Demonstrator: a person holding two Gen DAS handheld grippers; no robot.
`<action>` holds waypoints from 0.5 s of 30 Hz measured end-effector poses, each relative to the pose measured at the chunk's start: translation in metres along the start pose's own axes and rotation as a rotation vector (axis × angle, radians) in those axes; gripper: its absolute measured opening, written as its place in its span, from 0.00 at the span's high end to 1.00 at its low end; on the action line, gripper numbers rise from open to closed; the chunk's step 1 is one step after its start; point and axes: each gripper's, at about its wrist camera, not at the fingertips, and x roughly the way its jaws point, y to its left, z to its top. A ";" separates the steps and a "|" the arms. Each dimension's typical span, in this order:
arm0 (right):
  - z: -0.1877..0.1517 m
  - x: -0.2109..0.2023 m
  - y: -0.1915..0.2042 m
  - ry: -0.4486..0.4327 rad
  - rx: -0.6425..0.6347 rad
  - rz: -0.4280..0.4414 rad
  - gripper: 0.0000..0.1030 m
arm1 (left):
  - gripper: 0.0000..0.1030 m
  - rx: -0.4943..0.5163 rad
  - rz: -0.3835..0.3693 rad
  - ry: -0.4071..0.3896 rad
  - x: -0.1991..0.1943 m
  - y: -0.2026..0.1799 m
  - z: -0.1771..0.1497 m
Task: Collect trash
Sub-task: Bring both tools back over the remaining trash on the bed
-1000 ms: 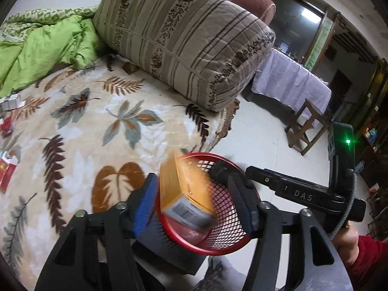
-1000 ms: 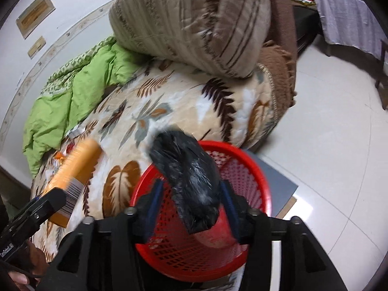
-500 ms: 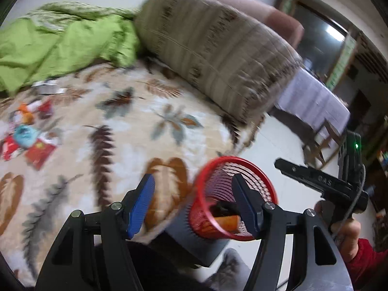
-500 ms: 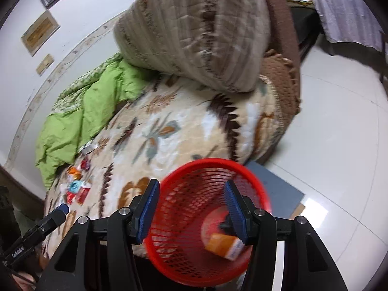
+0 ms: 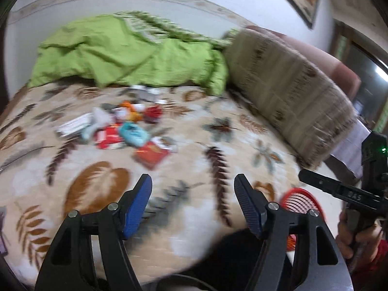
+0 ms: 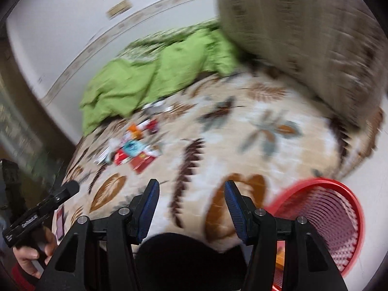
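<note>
Left wrist view, blurred throughout: a scattered cluster of small packets and wrappers – red, white, teal and orange (image 5: pixel 128 128) lies left of centre on the cream leaf-patterned blanket (image 5: pixel 194 160) that covers the bed, below the crumpled green quilt (image 5: pixel 126 53) in the upper left. One flat red packet (image 5: pixel 151 155) sits at the cluster's lower right edge, its long axis running from lower left to upper right; the other pieces are too smeared to read for direction. The left tool (image 5: pixel 192 203) hangs low in the frame with its blue-padded fingers spread wide, holding nothing and touching nothing. At lower right, part of the rim of the round red mesh waste basket (image 5: pixel 300 197) shows behind the tool's frame, with the brown striped pillow (image 5: pixel 286 82) above it at the right.

Right wrist view: the right tool (image 6: pixel 191 208) is likewise wide open and empty – blanket shows between its pads. The basket fills the lower right corner, with something orange low inside it, while the trash cluster lies left of centre.
</note>
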 end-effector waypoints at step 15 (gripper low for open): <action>0.025 0.196 0.087 0.301 -0.035 0.073 0.35 | 0.33 -0.224 0.140 0.022 0.027 0.121 0.007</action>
